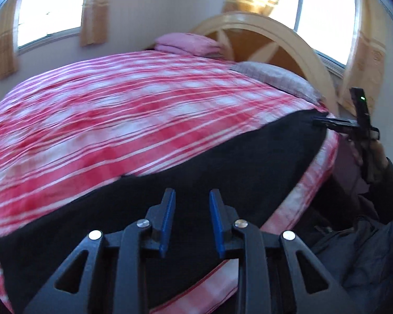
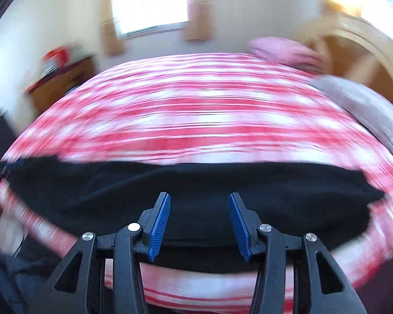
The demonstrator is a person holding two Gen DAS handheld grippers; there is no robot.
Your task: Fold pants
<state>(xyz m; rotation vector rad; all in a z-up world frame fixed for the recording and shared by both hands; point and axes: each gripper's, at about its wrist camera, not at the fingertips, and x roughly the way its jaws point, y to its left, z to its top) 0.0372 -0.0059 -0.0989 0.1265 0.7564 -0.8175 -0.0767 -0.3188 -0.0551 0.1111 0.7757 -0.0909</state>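
Black pants (image 1: 222,157) lie flat in a long band along the near edge of the bed, on a red and white checked cover (image 1: 118,110). My left gripper (image 1: 191,193) hovers over the middle of the band, open, with nothing between its blue pads. In the right wrist view the pants (image 2: 196,183) stretch across the frame. My right gripper (image 2: 199,196) is above them, open and empty. In the left wrist view the right gripper (image 1: 319,123) shows at the pants' far end, held by a hand.
A pink pillow (image 1: 188,43) and a grey pillow (image 1: 275,78) lie against the arched wooden headboard (image 1: 275,34). A wooden cabinet (image 2: 60,78) stands beyond the bed's far side. A person's dark sleeve (image 1: 387,188) is at the right. Both views are motion-blurred.
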